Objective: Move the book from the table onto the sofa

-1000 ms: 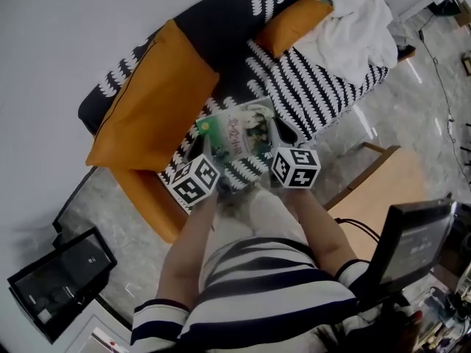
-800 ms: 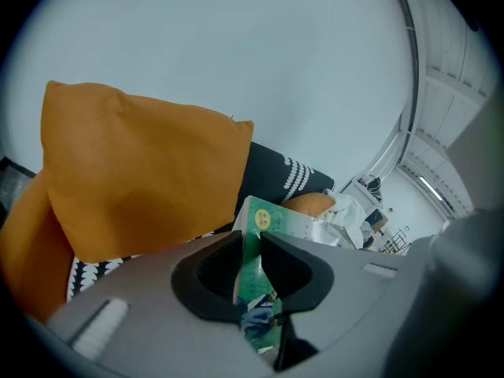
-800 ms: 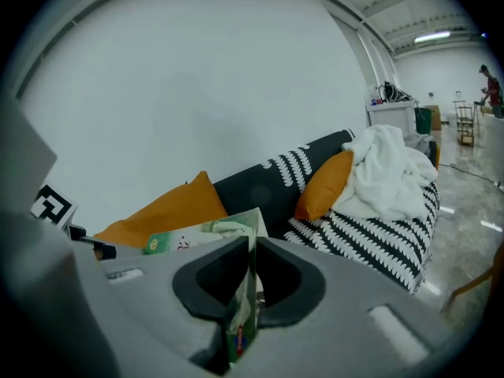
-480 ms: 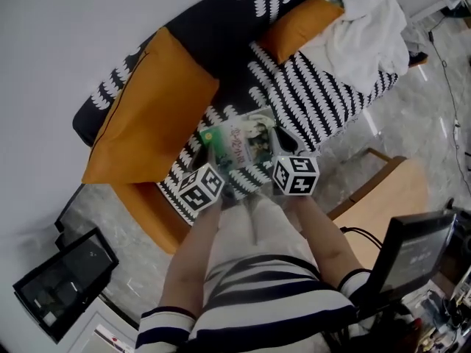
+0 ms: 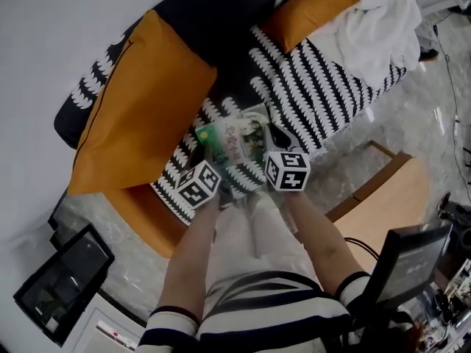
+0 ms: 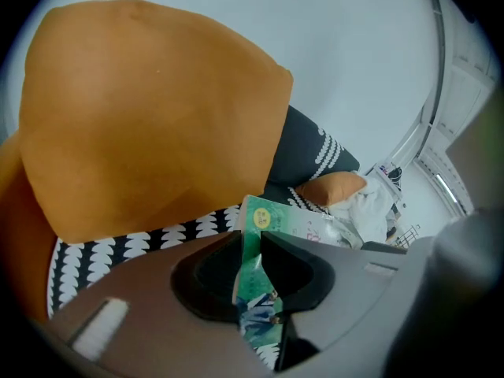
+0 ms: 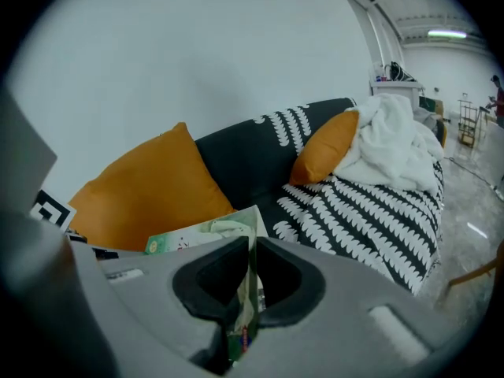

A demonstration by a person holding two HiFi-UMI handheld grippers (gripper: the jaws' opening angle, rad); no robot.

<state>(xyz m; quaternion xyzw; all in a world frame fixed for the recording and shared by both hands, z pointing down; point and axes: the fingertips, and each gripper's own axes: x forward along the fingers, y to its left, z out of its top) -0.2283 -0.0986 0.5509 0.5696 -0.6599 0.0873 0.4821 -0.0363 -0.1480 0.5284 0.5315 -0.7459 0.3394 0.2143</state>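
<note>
Black-and-white sofa (image 5: 324, 87) fills the top of the head view. It has a big orange cushion (image 5: 140, 101) at one end and a white blanket (image 5: 375, 20) at the other. The green book (image 5: 234, 140) is over the seat, just beside the cushion. The left gripper (image 6: 250, 246) pinches its left edge and the right gripper (image 7: 252, 266) pinches its right edge.
</note>
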